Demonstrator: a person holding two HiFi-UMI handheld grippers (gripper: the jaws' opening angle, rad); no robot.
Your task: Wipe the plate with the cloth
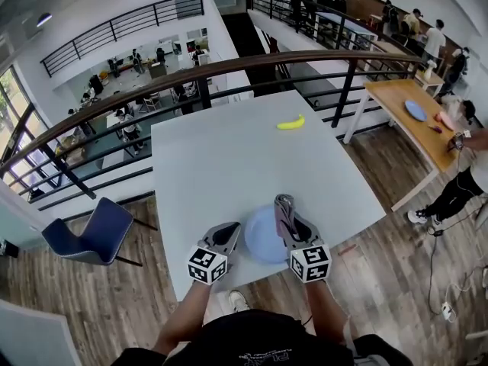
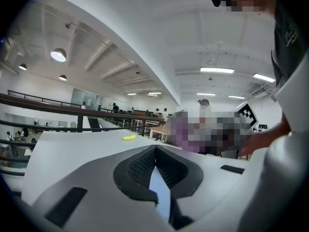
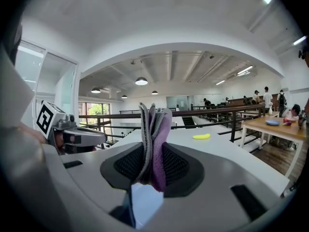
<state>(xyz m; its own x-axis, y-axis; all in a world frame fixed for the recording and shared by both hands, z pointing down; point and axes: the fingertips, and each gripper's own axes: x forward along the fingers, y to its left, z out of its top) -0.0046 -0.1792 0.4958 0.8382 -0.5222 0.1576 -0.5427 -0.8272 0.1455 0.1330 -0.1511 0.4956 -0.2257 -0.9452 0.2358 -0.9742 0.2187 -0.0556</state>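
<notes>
A light blue plate point(image 1: 259, 248) lies on the white table point(image 1: 229, 151) near its front edge. My right gripper point(image 1: 293, 221) hangs over the plate's right side, shut on a folded purple and grey cloth point(image 1: 284, 207) that sticks up out of the jaws. In the right gripper view the cloth point(image 3: 154, 129) stands upright between the pads, with the plate point(image 3: 145, 202) below. My left gripper point(image 1: 229, 231) is at the plate's left edge. Its fingertips point(image 2: 155, 151) meet with nothing between them, and a sliver of the plate point(image 2: 159, 190) shows beneath.
A yellow banana point(image 1: 290, 123) lies at the table's far side. A black railing point(image 1: 229, 71) runs behind the table. A blue chair point(image 1: 95, 231) stands at the left. A wooden table point(image 1: 412, 120) and a person point(image 1: 465, 181) are at the right.
</notes>
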